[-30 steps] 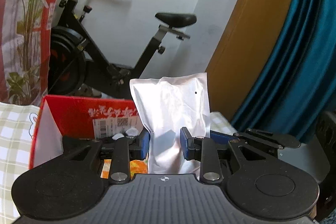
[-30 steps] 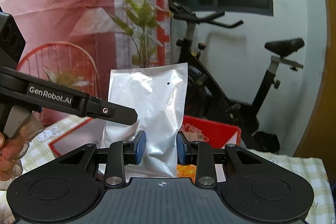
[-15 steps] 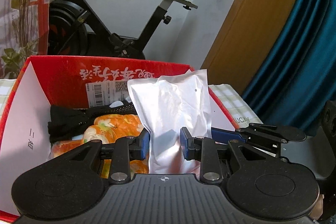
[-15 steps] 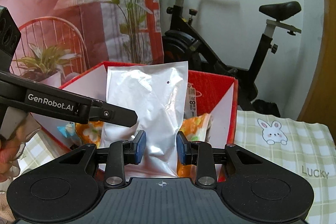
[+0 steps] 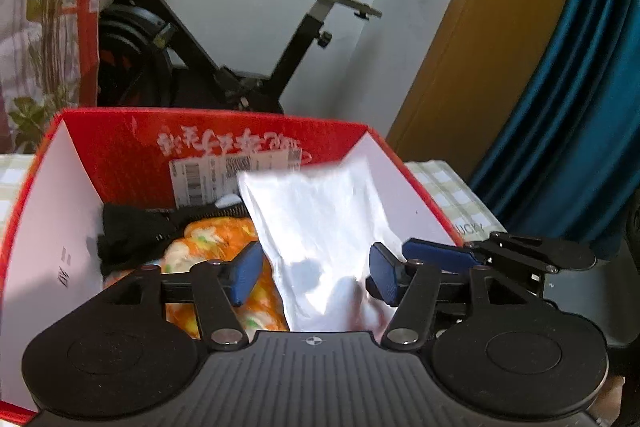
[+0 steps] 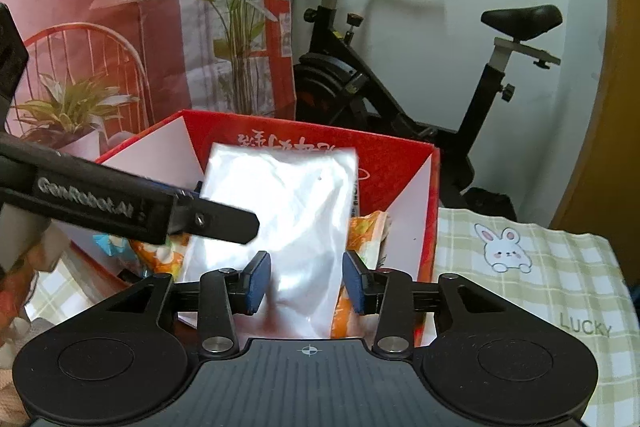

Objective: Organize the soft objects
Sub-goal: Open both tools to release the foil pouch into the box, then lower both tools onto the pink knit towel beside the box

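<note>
A soft silver foil pouch (image 5: 320,227) sits in the red cardboard box (image 5: 120,143), leaning toward its right wall. It also shows in the right wrist view (image 6: 280,227), in the same box (image 6: 404,167). My left gripper (image 5: 314,277) is open, its blue pads apart on either side of the pouch's lower end. My right gripper (image 6: 306,281) is open too, pads clear of the pouch. An orange flowered soft item (image 5: 208,247) and a black fabric item (image 5: 128,231) lie in the box to the left of the pouch.
The box stands on a green checked cloth with a rabbit print (image 6: 520,267). An exercise bike (image 5: 224,39) stands behind the box. A blue curtain (image 5: 560,107) hangs at the right. The left gripper's arm (image 6: 120,199) crosses the right wrist view.
Both grippers carried the pouch down into the box, then opened and let go of it. The pouch now tilts and blurs as it settles.
</note>
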### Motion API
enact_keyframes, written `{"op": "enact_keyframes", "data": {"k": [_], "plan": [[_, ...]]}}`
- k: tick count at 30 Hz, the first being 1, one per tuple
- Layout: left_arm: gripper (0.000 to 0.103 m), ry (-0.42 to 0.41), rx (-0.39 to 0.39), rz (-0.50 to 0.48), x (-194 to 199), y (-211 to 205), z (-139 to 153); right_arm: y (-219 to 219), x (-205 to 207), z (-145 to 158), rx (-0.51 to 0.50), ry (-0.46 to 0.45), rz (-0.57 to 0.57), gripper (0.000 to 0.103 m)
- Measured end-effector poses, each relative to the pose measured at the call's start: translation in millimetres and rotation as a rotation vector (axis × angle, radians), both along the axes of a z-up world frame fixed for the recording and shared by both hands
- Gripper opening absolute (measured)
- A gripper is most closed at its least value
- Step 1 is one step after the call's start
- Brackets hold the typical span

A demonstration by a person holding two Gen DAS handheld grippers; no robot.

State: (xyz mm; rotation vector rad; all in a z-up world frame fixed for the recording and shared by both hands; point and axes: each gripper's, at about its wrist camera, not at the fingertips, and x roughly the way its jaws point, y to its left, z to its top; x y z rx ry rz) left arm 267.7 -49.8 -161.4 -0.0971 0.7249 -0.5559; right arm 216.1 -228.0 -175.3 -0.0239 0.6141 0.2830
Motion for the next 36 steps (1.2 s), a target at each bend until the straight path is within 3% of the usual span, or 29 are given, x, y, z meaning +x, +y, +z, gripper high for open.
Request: {"op": "enact_keyframes", "data": {"k": [6,17,25,36], "plan": [[0.073,-0.063,0.065,0.015,-9.1,0.5,10.5,1.6,-6.2,6.4,-0.022,-0.013,-0.008,0.045],[0.076,-0.123,0.141,0.061,-44.0,18.0,27.4,7.1,-34.2,27.1,-0.060,-0.035,0.006,0.049],[0.076,-0.113,0.134,0.136,-86.9,43.9,30.3,5.8,-64.1,31.1,-0.038,-0.038,-0.008,0.049],[0.076,-0.044,0.157,0.149,-160.9,67.1,2.2,18.6,-102.3,22.4,-0.003,-0.027,0.006,0.049]]}}
